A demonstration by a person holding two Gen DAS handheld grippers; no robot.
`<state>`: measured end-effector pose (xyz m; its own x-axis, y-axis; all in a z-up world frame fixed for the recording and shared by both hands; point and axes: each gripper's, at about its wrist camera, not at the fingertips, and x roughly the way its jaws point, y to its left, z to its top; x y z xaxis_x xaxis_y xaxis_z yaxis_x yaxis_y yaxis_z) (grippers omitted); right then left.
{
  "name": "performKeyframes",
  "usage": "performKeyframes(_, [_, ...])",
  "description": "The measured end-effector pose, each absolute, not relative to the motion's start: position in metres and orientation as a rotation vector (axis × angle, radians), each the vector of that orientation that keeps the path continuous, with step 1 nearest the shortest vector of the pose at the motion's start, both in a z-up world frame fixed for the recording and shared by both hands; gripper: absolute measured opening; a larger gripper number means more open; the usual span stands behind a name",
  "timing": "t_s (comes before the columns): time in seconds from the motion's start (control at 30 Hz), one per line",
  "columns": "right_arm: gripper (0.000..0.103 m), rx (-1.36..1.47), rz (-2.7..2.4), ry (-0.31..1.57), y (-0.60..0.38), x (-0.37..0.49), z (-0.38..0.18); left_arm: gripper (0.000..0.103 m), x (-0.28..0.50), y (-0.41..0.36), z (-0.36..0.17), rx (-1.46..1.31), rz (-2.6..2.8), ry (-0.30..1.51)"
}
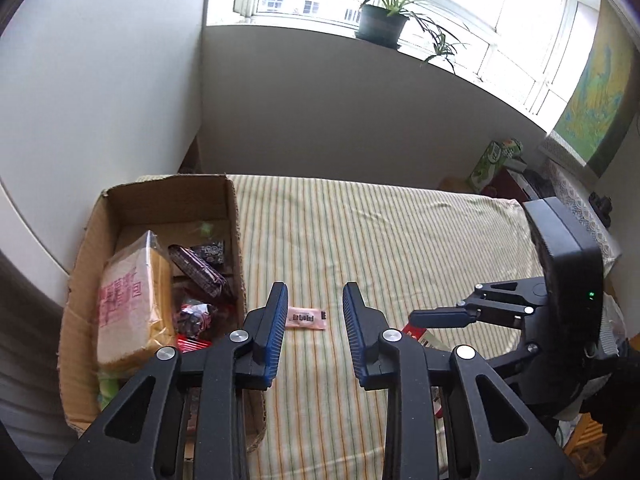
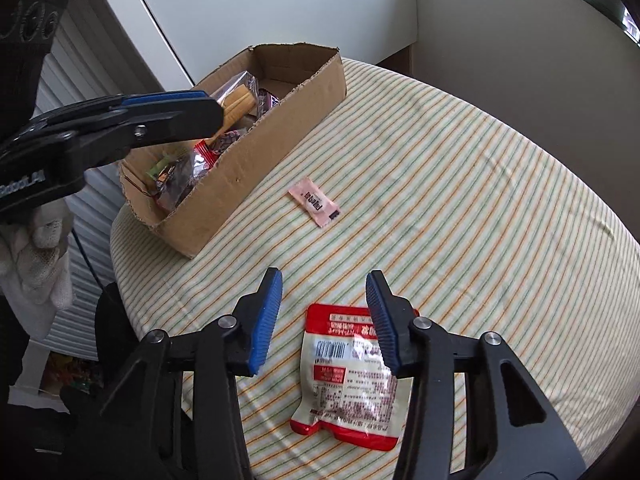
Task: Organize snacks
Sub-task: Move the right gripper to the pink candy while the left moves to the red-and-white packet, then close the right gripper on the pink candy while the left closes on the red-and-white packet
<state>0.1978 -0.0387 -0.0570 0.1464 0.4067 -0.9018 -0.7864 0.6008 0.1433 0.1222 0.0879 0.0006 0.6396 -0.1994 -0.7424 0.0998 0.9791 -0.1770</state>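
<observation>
Matt corrugated cardboard box, glossy plastic pouch, striped cloth.

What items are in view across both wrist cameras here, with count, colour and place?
Brown cardboard box: one, left side of table, holding several wrapped snacks.
Bagged sliced bread: one, tan, inside box.
Small pink sachet: one, on cloth beside box.
Red-and-white snack pouch: one, flat on cloth.
Striped yellow-green tablecloth: one, covering table.
Potted green plant: one, windowsill.
Left gripper: black, blue pads, open above sachet.
Right gripper: black, blue pads, open over pouch.

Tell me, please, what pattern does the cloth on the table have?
The tablecloth is cream with thin green and orange stripes, seen best in the right wrist view.
</observation>
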Motion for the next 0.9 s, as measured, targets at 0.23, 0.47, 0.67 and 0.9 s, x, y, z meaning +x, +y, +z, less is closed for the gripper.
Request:
performKeyframes(0.23, [0.046, -0.611, 0.929, 1.134, 0.026, 0.217, -0.087, 0.027, 0.082, 0.108, 0.001, -0.078, -0.098, 0.827])
performKeyframes(0.47, [0.046, -0.769, 0.957, 1.144, 0.06, 0.218, -0.109, 0.027, 0.056, 0.131, -0.005, -0.127, -0.077, 0.829])
performKeyframes(0.67, [0.022, -0.762, 0.946, 1.175, 0.063, 0.224, -0.11, 0.027, 0.056, 0.128, -0.004, -0.136, -0.091, 0.819])
performKeyframes(0.9, [0.021, -0.719, 0.901, 1.202, 0.036, 0.238, -0.105, 0.027, 0.059, 0.109, -0.012, -0.13, -0.136, 0.842])
